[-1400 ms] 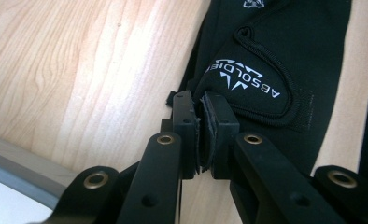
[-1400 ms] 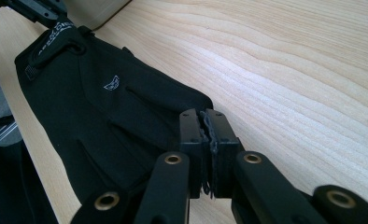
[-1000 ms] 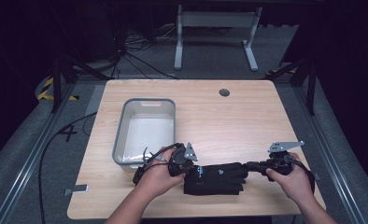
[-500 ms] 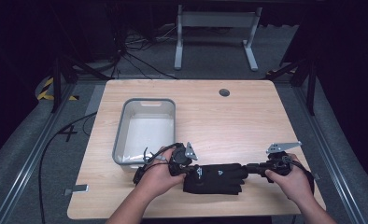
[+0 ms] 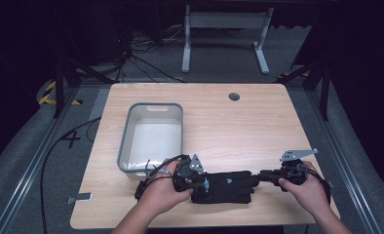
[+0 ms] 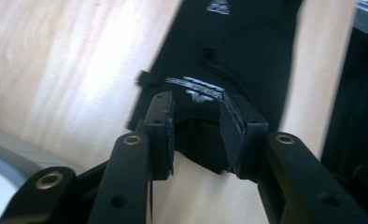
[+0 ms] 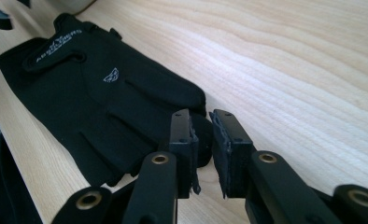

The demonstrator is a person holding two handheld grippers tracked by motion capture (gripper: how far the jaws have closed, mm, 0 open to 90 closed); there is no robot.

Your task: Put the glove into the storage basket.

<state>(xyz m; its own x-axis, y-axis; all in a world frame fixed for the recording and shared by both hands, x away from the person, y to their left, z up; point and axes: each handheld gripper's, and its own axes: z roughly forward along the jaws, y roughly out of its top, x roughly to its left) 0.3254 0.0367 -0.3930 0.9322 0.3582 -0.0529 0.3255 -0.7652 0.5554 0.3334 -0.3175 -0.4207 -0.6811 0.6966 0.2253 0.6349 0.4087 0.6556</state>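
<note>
A black glove (image 5: 224, 184) with small white logos lies flat on the wooden table near its front edge. My left gripper (image 5: 200, 184) is at the glove's cuff end. In the left gripper view its jaws (image 6: 196, 126) have just been opening and stand apart, with the cuff edge (image 6: 196, 133) lying loose between the pads. My right gripper (image 5: 258, 176) is at the fingertip end. In the right gripper view its jaws (image 7: 201, 140) have also just opened to a narrow gap, with a glove fingertip (image 7: 203, 123) just beyond them, not pinched.
A grey plastic bin (image 5: 126, 146) stands on the table (image 5: 239, 126) just behind my left hand, close to the left gripper. A round cable hole (image 5: 234, 96) sits near the far edge. A table frame and cables lie on the floor beyond.
The left gripper has shifted slightly toward the table's near edge. The glove and the right hand keep their places.
</note>
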